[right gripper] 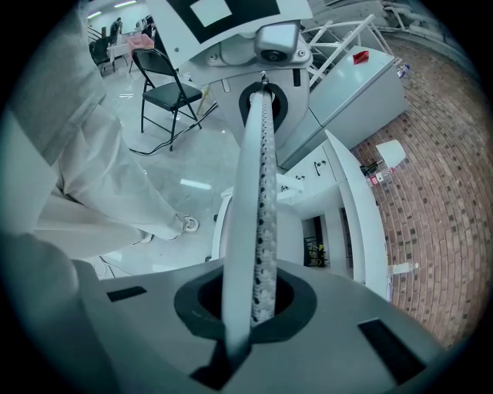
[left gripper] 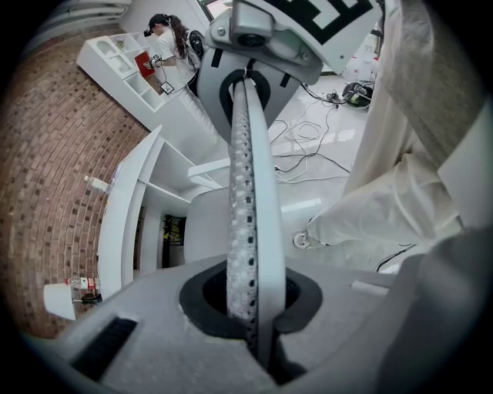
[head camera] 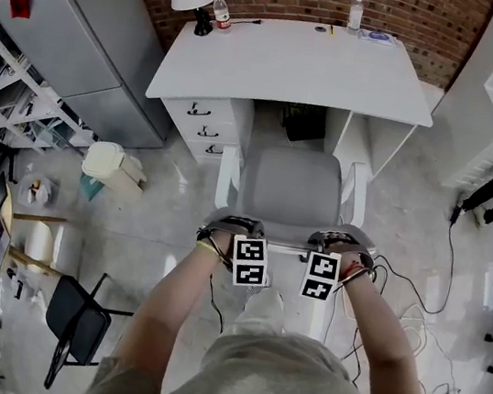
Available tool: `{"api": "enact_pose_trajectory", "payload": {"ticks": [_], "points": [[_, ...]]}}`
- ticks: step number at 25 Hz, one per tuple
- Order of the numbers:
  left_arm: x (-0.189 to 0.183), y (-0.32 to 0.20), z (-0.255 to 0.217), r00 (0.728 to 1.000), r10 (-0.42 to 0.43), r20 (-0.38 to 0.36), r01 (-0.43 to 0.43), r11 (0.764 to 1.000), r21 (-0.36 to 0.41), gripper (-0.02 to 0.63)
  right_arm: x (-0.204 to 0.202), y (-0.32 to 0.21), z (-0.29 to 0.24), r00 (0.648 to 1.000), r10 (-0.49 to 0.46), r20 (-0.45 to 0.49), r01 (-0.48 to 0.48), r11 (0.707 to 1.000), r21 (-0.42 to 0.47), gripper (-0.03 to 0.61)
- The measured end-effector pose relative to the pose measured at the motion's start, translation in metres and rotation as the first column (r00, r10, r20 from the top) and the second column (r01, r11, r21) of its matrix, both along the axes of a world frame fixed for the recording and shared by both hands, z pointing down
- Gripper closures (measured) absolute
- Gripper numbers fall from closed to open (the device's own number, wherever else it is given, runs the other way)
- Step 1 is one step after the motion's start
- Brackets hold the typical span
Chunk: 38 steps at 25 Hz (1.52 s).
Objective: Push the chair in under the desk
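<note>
I am leaning over the chair point(head camera: 290, 187) with both forearms stretched forward, nearly parallel. I am holding my left gripper point(head camera: 231, 226) and right gripper point(head camera: 343, 244) side by side, tilted steeply down at the top edge of its back. Both claws are pressing fully together, nothing between them. The chair is standing before the desk point(head camera: 294, 69), its seat front just reaching the knee opening

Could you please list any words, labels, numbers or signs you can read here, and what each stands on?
No readable text anywhere.
Red-labelled bottle on the desk: print too small.
Clear bottle: label too small.
Square markers on the cubes: patterns, not words.
</note>
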State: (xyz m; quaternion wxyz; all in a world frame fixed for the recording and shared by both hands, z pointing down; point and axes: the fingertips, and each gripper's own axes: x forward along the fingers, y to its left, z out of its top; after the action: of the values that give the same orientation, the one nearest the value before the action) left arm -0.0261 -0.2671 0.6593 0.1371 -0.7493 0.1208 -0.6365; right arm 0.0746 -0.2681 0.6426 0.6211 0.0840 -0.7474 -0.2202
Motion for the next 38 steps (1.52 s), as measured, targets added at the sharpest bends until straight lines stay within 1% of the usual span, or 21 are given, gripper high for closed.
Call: {"api": "enact_pose_trajectory", "payload": {"ticks": [25,38], "points": [[-0.009,-0.071,0.000,1.000,-0.005,0.009,0.005,1.000,0.010,0.600,-0.008,-0.070,0.000,1.000,0.002,-0.001,-0.001,1.000,0.025,0.569],[-0.018,-0.081,0.000,1.000,0.002,0.010,-0.002,1.000,-0.002,0.598,-0.017,-0.080,0.000,1.000,-0.003,-0.003,0.003,0.999,0.042,0.569]]}}
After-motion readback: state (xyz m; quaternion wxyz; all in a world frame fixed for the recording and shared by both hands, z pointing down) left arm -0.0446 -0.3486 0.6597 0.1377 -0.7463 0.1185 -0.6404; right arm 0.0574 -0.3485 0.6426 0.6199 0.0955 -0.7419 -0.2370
